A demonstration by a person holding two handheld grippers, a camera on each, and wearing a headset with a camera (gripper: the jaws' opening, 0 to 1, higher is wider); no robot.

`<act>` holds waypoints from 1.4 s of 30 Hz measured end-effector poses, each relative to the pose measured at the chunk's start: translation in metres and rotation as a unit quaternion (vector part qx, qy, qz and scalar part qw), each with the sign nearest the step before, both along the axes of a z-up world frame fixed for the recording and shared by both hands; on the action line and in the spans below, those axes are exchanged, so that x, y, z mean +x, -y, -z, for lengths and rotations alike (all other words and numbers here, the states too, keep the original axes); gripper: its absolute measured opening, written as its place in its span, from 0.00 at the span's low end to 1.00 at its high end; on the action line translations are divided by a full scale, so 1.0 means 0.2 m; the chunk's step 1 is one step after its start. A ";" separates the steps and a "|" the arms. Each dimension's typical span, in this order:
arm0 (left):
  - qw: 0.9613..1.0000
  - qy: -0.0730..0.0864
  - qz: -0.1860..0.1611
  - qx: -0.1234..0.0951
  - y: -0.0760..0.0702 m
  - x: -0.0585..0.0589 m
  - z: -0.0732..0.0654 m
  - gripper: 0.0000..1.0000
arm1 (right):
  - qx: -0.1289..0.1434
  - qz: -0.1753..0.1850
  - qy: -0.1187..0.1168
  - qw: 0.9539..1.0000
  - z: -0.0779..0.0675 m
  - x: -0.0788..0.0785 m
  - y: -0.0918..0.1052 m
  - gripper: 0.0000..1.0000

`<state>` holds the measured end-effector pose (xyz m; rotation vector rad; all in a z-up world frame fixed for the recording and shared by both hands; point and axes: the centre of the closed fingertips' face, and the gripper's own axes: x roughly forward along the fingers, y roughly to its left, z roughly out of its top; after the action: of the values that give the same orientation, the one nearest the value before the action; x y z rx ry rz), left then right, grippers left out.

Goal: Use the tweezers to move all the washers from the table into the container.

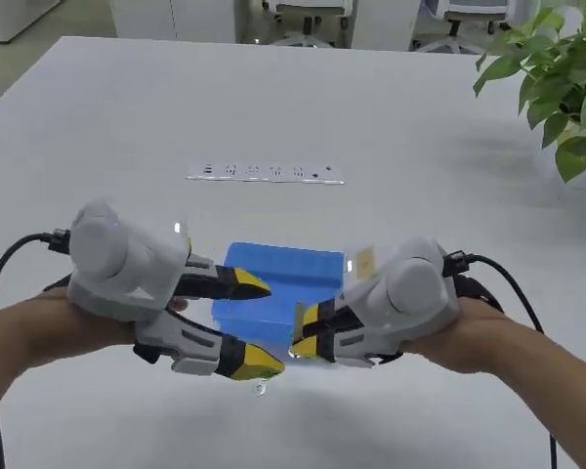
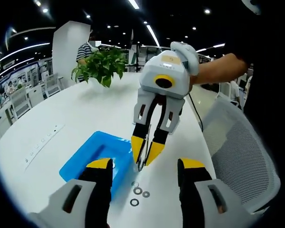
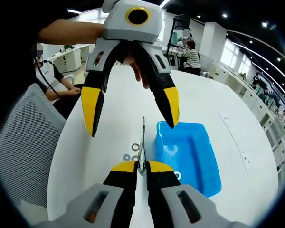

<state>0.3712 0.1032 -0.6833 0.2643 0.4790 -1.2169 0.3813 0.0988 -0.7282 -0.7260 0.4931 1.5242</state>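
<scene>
The left gripper (image 3: 132, 127) faced the right gripper (image 3: 141, 167) with jaws wide and bare. The right one's narrow jaws pinched the tweezers (image 3: 143, 137). Between them, several washers (image 2: 138, 191) lay on the worktop (image 1: 273, 107) just beside the blue container (image 1: 283, 274). A power strip (image 1: 264, 173) and a plant (image 1: 557, 78) stood well beyond. The left gripper view added a mesh chair (image 2: 237, 152).
</scene>
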 end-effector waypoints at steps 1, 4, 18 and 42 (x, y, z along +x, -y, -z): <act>1.000 -0.003 -0.007 -0.002 -0.01 0.00 0.00 0.64 | 0.000 0.000 -0.001 1.000 -0.01 0.00 0.00 0.08; 1.000 -0.007 -0.024 -0.005 -0.02 -0.01 0.00 0.73 | 0.000 -0.001 0.004 1.000 -0.05 0.03 0.00 0.08; 0.998 -0.016 -0.063 -0.007 -0.07 -0.01 0.00 0.97 | 0.018 0.002 0.021 1.000 -0.16 0.19 -0.03 0.08; 0.999 0.014 -0.047 -0.018 -0.01 0.19 -0.05 0.85 | 0.014 -0.010 0.024 1.000 0.03 0.35 -0.10 0.09</act>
<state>0.4083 0.1055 -0.6725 0.2260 0.4409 -1.1270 0.4509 0.1181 -0.7348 -0.7462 0.4290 1.5251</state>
